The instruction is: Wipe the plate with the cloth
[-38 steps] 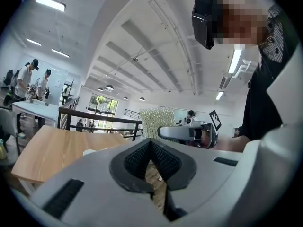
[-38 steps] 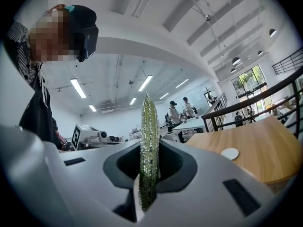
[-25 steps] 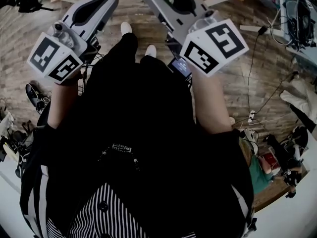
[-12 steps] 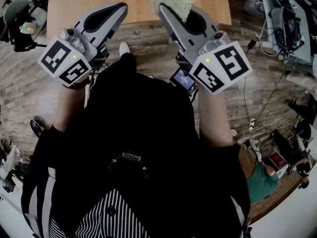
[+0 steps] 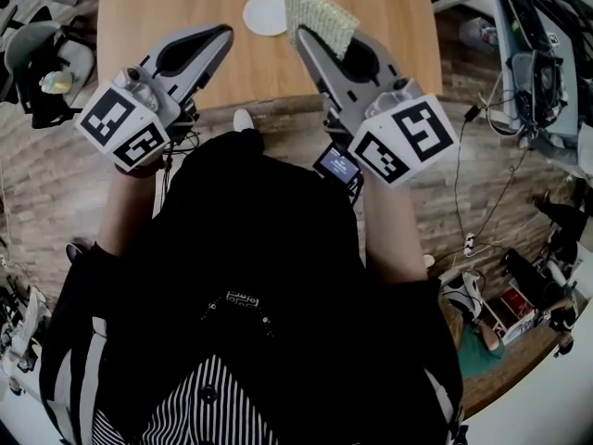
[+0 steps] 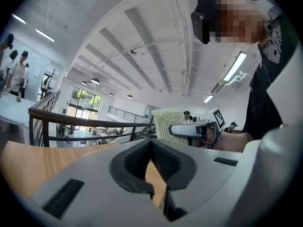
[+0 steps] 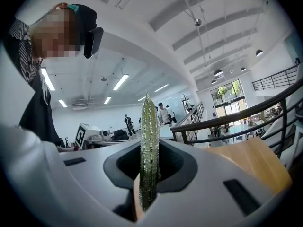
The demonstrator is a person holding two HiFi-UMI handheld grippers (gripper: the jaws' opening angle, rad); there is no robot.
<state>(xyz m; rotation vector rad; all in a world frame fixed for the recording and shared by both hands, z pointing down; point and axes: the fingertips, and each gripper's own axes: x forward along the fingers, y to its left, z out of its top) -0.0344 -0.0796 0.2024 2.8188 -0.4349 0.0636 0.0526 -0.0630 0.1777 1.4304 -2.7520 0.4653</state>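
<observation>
A small white plate (image 5: 265, 14) lies on the wooden table (image 5: 167, 7) at the top of the head view. My right gripper (image 5: 301, 33) is shut on a green textured cloth (image 5: 320, 12), which stands up from the jaws just right of the plate. In the right gripper view the cloth (image 7: 148, 141) rises edge-on between the jaws of that gripper (image 7: 147, 148). My left gripper (image 5: 225, 31) hangs over the table's near edge, left of the plate, shut and holding nothing. The left gripper view shows its jaws (image 6: 151, 143) meeting, with the cloth (image 6: 169, 123) beyond them.
The person's dark-clothed body fills the lower head view. Wood-plank floor (image 5: 56, 165) surrounds the table, with cables and clutter (image 5: 533, 72) at the right and bags (image 5: 42, 72) at the left. A dark railing (image 6: 71, 122) and distant people show in the gripper views.
The table has come further into view and the plate now shows whole. Both grippers have moved forward over the table's near edge, the cloth still in the right one.
</observation>
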